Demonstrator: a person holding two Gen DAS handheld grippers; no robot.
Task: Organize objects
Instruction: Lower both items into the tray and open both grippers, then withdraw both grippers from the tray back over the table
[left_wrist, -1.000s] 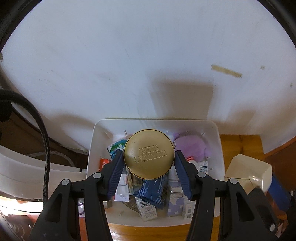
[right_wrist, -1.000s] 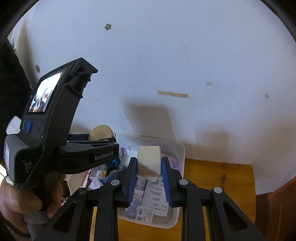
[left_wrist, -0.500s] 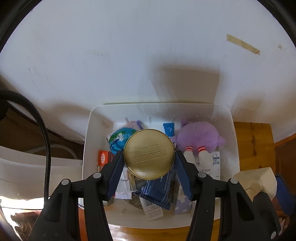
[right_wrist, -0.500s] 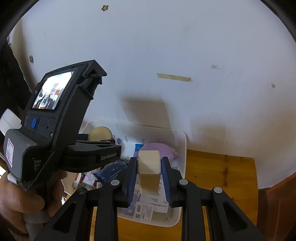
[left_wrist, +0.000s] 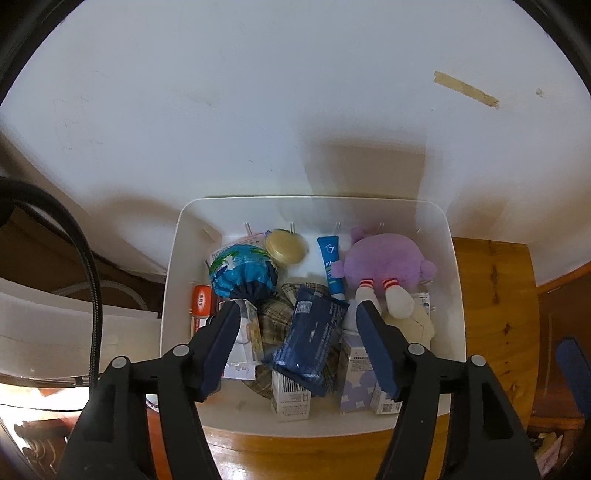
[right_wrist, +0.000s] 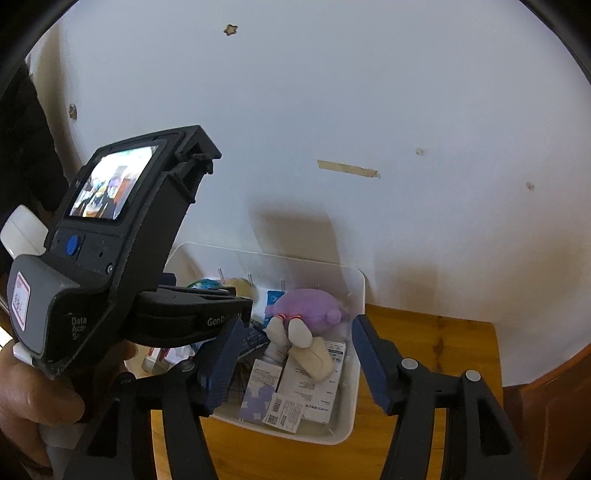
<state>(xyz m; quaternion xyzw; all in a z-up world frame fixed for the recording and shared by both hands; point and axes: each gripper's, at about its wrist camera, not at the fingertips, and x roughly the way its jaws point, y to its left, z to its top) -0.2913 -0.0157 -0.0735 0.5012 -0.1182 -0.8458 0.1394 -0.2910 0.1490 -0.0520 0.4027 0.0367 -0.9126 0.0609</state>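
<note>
Inside the bin, gold tin and cream block now lie, both grippers spread empty.

Glossy white plastic bin, brushed gold metal tin, fuzzy purple plush toy, varnished wooden table.

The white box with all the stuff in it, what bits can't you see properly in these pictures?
- Left wrist view: the plaid cloth in the white plastic bin is mostly covered by the dark blue packet.
- Left wrist view: the round gold tin is blurred; its lettering cannot be read.
- Right wrist view: the bin's left half is hidden behind the left gripper.
- Both views: print on the small white cartons is too small.
</note>
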